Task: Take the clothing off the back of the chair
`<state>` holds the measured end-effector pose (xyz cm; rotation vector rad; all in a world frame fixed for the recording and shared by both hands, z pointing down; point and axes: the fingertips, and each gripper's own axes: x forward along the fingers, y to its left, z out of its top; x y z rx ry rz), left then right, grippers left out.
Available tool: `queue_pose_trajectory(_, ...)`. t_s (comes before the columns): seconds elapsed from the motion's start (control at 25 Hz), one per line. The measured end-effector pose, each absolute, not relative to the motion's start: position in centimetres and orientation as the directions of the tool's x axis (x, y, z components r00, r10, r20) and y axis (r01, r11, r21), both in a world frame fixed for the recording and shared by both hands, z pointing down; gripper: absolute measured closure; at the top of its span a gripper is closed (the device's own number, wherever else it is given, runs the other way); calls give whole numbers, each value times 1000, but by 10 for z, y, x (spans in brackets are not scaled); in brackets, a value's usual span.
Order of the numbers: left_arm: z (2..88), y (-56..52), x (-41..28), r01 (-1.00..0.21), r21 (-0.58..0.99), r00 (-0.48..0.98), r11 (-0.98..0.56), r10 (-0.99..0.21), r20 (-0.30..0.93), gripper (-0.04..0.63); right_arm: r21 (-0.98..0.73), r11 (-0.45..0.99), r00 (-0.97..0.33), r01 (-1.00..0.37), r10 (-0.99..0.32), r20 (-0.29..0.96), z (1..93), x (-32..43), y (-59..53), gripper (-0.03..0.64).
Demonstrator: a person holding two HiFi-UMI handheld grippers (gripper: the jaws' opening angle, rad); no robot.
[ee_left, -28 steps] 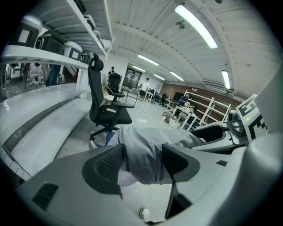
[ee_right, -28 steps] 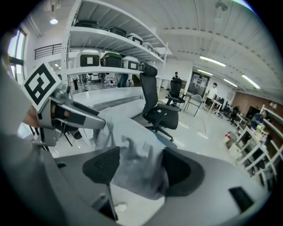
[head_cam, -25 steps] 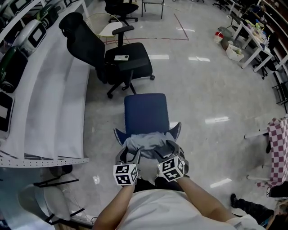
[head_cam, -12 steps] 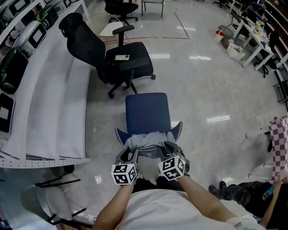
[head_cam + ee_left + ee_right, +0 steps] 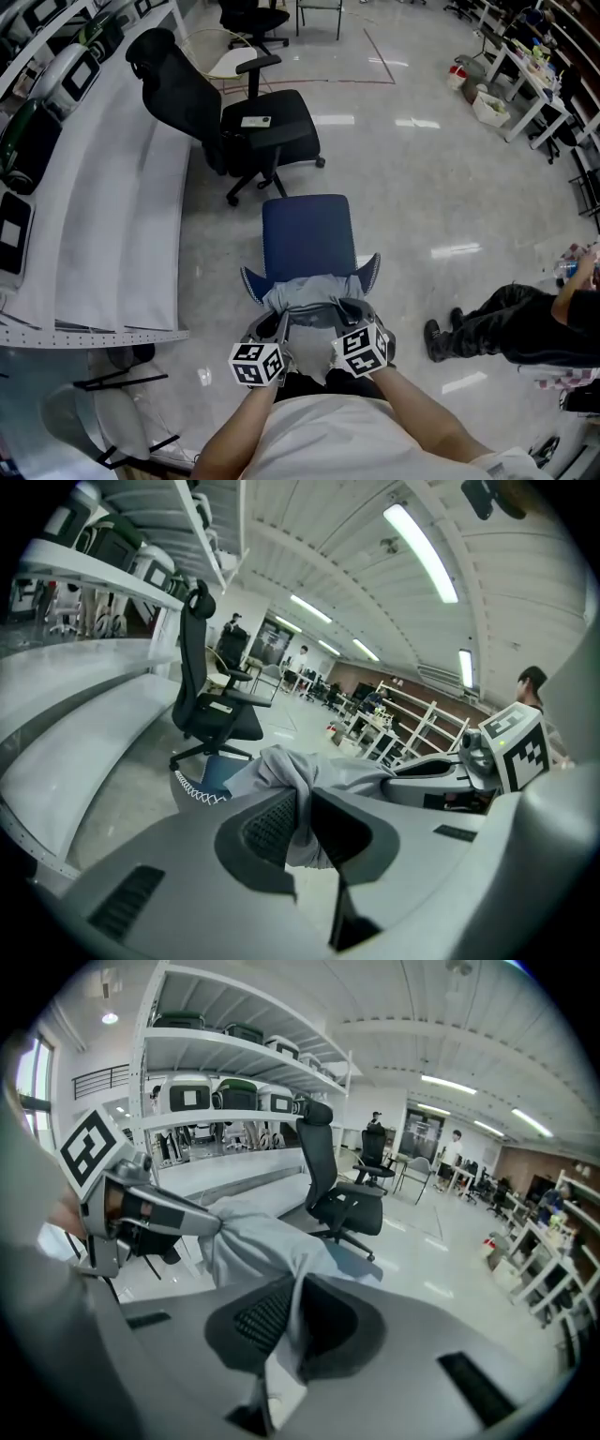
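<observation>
the grey clothing (image 5: 314, 295) drapes over the chair (image 5: 307, 234) back, stretched between both grippers. the left gripper (image 5: 302, 827) and right gripper (image 5: 292, 1321) have just been closing, and each pinches a fold. it looks soft, light and floppy; these top-edge holds should lift it.

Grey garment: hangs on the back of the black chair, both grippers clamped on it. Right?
Wrong chair. The head view shows the grey garment on the back of the blue chair, not the black chair. Left gripper and right gripper have just closed on it.
</observation>
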<state>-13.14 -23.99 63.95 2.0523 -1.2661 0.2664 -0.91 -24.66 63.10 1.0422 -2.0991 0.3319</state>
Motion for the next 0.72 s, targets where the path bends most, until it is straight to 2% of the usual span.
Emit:
queue_pose_trajectory(0.4,588,-235,-118,-821,482,511,-308,-773,377,551,43,622,-464,-782,-626,627,585,-4,-237,574)
queue_pose_trajectory(0.72,539,-214,-105,-834,476,448,-280,-846,289,552,-8,674,-579,-739,-628,520,542,-1,-223,574)
